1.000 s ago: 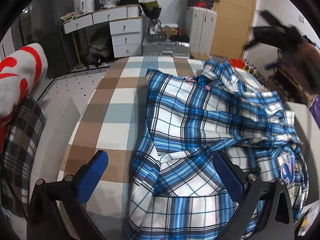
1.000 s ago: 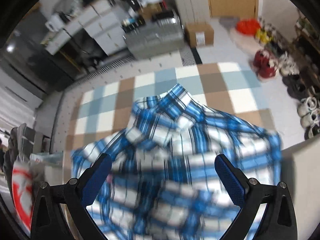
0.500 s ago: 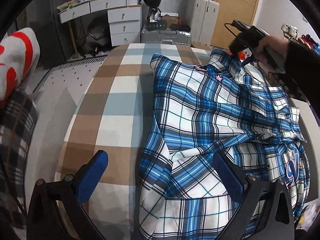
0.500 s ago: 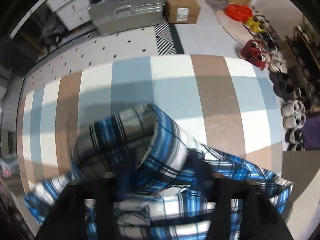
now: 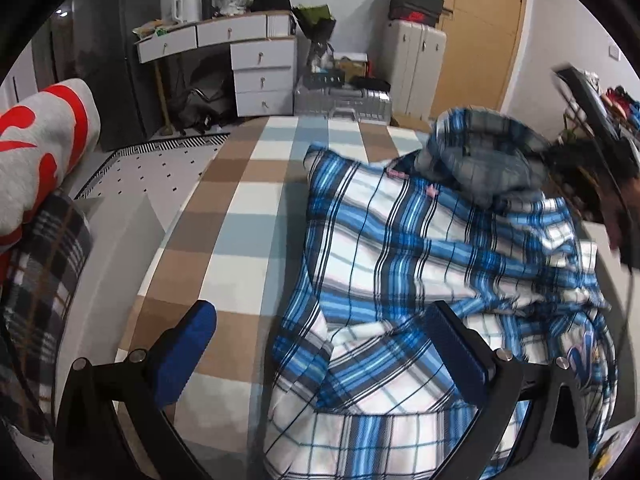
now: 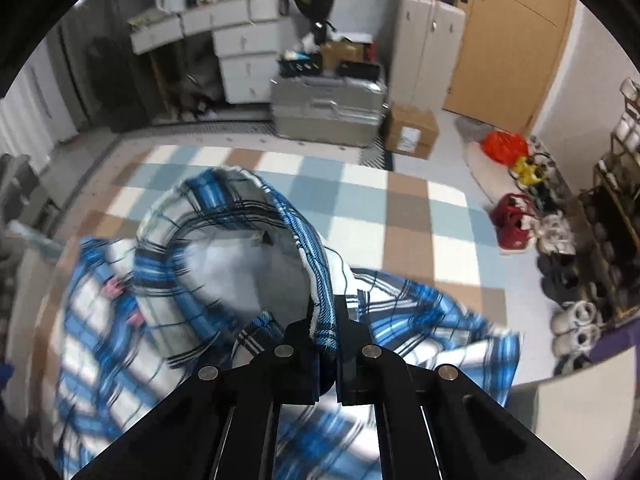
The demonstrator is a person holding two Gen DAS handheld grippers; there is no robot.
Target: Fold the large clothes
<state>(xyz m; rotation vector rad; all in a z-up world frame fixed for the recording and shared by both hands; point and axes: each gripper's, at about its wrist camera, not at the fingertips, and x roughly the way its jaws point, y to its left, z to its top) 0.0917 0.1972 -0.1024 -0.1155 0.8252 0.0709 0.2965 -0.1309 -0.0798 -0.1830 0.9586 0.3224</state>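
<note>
Plaid shirt (image 5: 400,248) lies rumpled on the checked counter (image 5: 240,216), toward its right side; right tool (image 6: 326,344) has its fingers pressed together, pinching a shirt edge, fabric lifted into a loop ahead of it; left tool (image 5: 320,344) hovers above the shirt's near end, fingers spread wide, gripping nothing; a grey-and-red garment (image 5: 36,152) and a dark plaid one (image 5: 36,304) sit at far left.

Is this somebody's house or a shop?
Most likely a room in somebody's home. There is a white desk with drawers, a kettle on it, shoes lined up near a wooden door, and a plaid shirt spread on a checked cloth.
</note>
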